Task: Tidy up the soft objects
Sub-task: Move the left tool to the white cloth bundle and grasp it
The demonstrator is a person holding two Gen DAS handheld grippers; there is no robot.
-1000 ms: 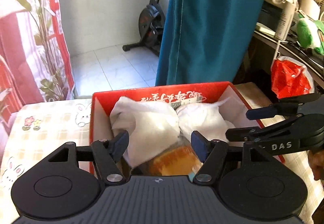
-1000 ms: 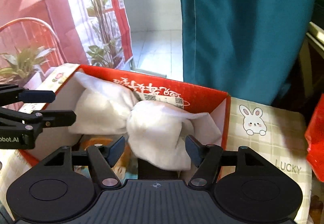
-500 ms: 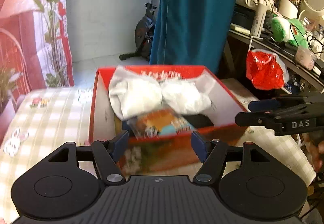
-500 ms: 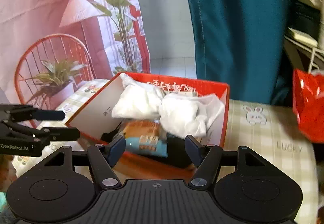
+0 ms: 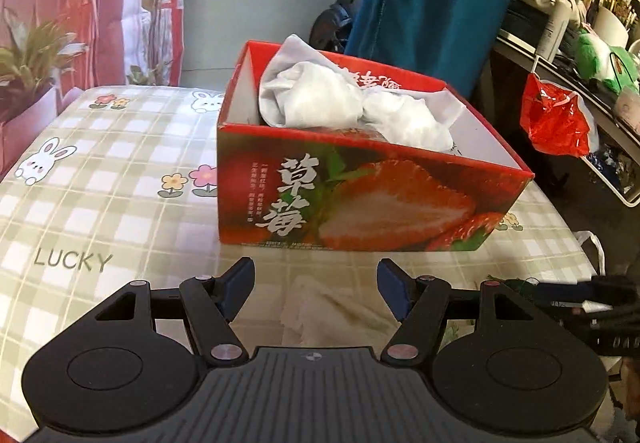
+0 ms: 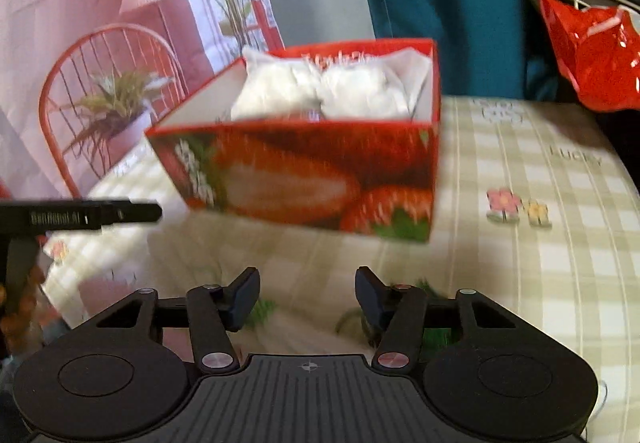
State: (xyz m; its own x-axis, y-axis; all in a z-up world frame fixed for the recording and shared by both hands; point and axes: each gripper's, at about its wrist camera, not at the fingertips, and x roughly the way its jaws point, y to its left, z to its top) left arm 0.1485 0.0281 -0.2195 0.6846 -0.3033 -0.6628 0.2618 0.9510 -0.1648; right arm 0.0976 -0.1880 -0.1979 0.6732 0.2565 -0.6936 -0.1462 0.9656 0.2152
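1. In the left wrist view, the tablecloth (image 5: pixel 100 171), a green and white check printed with rabbits, flowers and the word LUCKY, spreads to the left of the jaws and ahead of them.
2. The left gripper (image 5: pixel 316 283) hangs above the cloth with its jaws spread wide and nothing between them.
3. Straight ahead of those jaws stands a red box (image 5: pixel 360 203), open at the top, with a cut strawberry and white lettering on its near wall.
4. Two white soft bundles (image 5: pixel 344 107) lie side by side inside the box and rise above its rim.
5. Below the gap of the left jaws, close to the camera, a pale crumpled cloth (image 5: pixel 332 307) lies on the table.
6. To the right of the left jaws, the dark tip of the right gripper (image 5: pixel 600 299) shows at the frame edge, and farther back a red plastic bag (image 5: pixel 560 123) hangs from a shelf.
7. In the right wrist view, which is blurred, the left gripper shows as a dark bar to the left of the jaws.
8. The right gripper's own jaws are released, wide apart and empty, with the box ahead of them and slightly left.
9. Something green (image 6: pixel 436 335) lies just behind the right-hand jaw; what it is cannot be told.
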